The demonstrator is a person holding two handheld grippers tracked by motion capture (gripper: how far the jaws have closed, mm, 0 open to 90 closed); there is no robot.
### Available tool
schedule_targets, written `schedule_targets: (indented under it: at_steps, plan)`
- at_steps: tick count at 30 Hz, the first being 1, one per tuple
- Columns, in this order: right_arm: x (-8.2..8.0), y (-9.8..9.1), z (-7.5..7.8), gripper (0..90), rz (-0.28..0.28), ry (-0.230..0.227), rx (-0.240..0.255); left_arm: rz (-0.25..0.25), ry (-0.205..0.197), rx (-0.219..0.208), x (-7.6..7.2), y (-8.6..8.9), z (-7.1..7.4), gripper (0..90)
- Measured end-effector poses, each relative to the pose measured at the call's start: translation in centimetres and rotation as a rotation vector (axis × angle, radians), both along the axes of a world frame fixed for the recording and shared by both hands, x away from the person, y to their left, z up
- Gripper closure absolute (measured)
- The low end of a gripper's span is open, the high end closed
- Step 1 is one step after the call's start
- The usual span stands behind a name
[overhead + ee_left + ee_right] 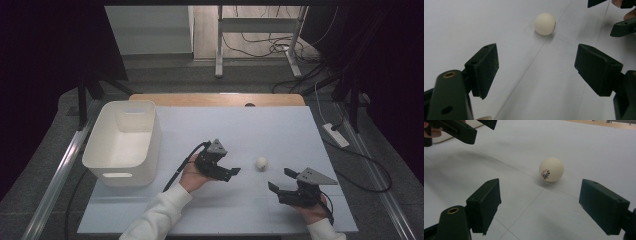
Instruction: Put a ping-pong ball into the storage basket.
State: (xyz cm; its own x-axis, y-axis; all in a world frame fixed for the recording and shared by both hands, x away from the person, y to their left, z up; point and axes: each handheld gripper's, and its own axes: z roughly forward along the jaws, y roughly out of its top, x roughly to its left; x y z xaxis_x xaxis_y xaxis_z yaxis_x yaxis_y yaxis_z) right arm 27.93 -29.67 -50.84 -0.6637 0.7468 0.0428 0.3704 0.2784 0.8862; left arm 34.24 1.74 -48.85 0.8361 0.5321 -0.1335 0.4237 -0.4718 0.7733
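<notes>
White ball (261, 162): small, matte, round, dark print on one side, resting mid-table toward the near edge.
Left gripper (231, 172): jaws wide, nothing between, just beside ball.
Right gripper (281, 181): jaws wide, nothing held.

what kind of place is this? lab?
Likely a lab or test bench: a white board laid over a table, a bare frame stand behind with loose cables on the floor, dark surroundings.

White ball (261, 162), loose on table (280, 130)
</notes>
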Motion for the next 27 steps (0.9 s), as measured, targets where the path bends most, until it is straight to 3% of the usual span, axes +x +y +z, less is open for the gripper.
schedule_targets:
  at_steps: [27]
  plan:
    - [0.0,0.0,0.0,17.8,0.0,0.002,0.004,-0.043,0.016,-0.01,1.2,-1.9,-0.5,19.8]
